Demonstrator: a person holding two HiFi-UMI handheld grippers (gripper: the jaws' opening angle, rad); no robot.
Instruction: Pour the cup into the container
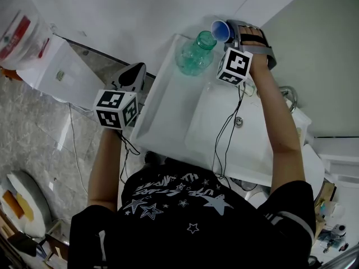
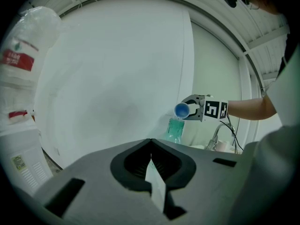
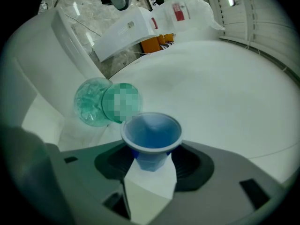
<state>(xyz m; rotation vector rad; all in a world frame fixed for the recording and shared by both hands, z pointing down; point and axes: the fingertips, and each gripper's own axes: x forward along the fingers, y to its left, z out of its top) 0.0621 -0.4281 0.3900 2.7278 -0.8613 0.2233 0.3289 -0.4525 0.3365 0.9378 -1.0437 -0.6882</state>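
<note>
Pouring step. Right gripper [image 3: 151, 159] clamped on small blue plastic cup [image 3: 152, 134], which is tipped just above the mouth of the green translucent plastic bottle [image 3: 91, 104]. Left gripper [image 2: 151, 163] closed, empty, well apart from bottle. Next, likely: steeper tilt, cup lip kept over bottle mouth

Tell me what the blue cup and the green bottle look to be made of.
Blue cup: likely thin plastic, opaque with a soft sheen. Its wall is smooth and its rim is rolled.
Green bottle: probably tinted see-through plastic with a glossy finish. Light passes through its dimpled wall, though glass cannot be ruled out.
</note>
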